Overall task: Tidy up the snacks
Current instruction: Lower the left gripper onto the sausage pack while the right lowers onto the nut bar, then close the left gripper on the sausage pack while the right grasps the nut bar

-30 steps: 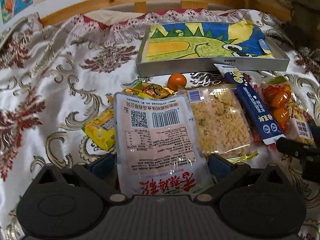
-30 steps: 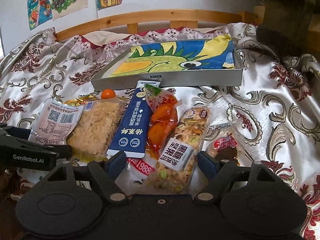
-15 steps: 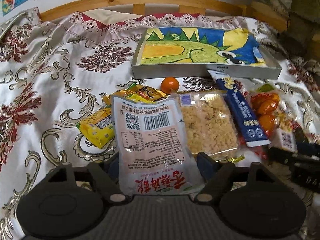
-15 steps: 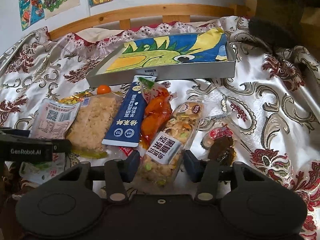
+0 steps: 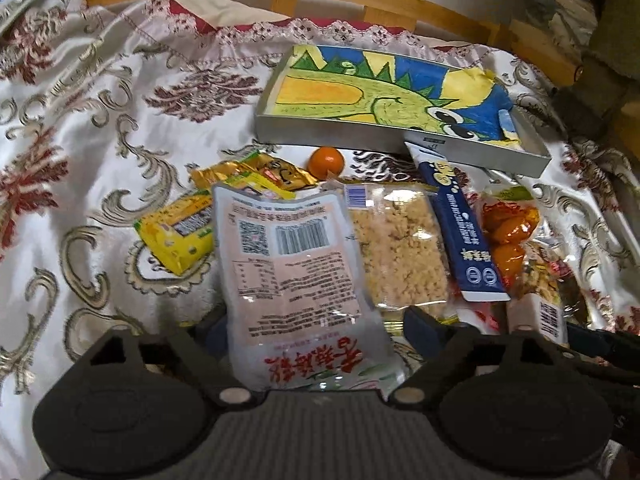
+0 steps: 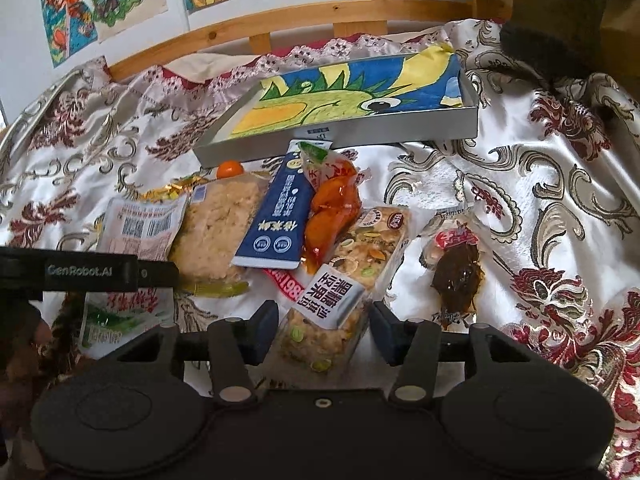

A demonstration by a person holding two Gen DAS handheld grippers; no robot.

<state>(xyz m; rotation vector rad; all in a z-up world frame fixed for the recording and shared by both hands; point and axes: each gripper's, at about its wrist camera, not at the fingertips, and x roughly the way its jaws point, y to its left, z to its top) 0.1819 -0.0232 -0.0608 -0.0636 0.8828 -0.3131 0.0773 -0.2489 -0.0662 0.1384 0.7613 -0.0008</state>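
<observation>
- The left gripper [image 5: 316,330] has its jaws opening wide around a flat, glossy pink pouch [image 5: 294,260]; its pads don't press it.
- The right gripper [image 6: 323,325] has its jaws opening, and a clear-wrapped rectangular nut bar [image 6: 352,276] lies between them, ungripped.
- The snacks lie in a row on a shiny satin brocade cloth [image 6: 500,184].
- Behind them sits a shallow grey tray [image 6: 344,136] lined with a crayon drawing.
- A small round orange [image 5: 326,159] rests just before the tray.

Left tongs [image 5: 316,324] closed partway on the pink pouch [image 5: 288,264], now opening again, pouch between the jaws. Right tongs [image 6: 323,326] narrowed around the nut bar [image 6: 340,284], now opening slightly; bar sits between, untouched.
</observation>
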